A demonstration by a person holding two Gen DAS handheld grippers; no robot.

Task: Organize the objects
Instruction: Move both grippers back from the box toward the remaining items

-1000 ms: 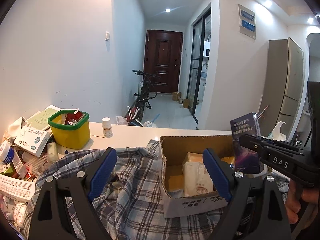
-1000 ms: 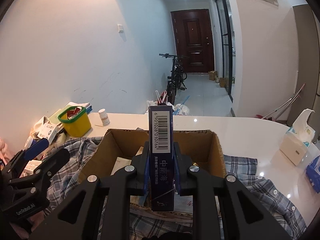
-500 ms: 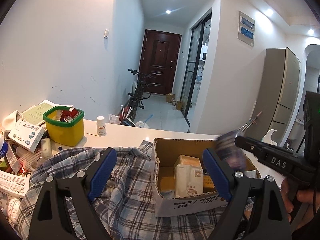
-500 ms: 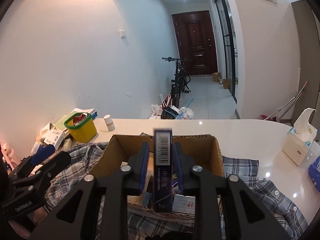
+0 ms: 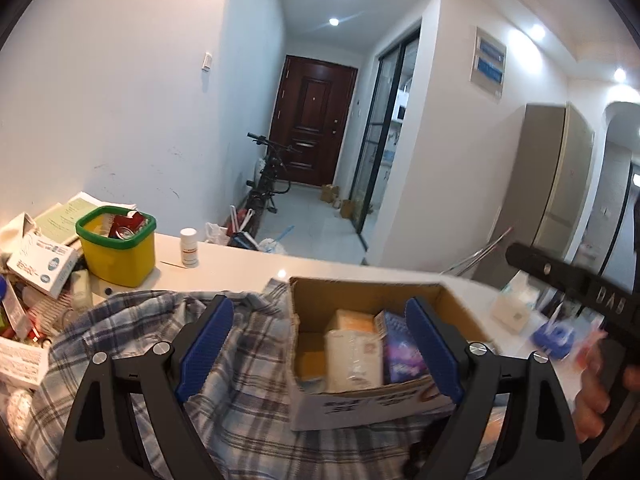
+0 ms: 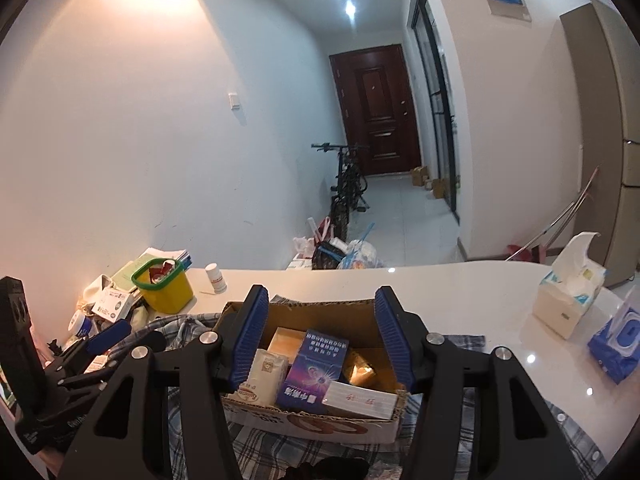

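Observation:
An open cardboard box (image 6: 360,310) sits on a plaid shirt (image 5: 248,412) on the white table. A dark blue carton (image 6: 314,370) lies inside it among a cream packet (image 6: 266,372), a tan box (image 6: 286,340) and a white-and-red carton (image 6: 360,400). My right gripper (image 6: 320,338) is open and empty above the box, jaws wide on either side of the blue carton. My left gripper (image 5: 320,348) is open and empty over the shirt and the box's left side; the blue carton (image 5: 400,350) shows there too.
At the left stand a yellow bin with a green rim (image 5: 118,246), a small white bottle (image 5: 189,247) and a heap of boxes and papers (image 5: 40,258). A tissue box (image 6: 568,300) and a blue pack (image 6: 618,340) sit on the table's right side.
My right gripper lowered the blue carton into the cardboard box and opened, letting it go. The carton now lies in the box. My left gripper stayed open.

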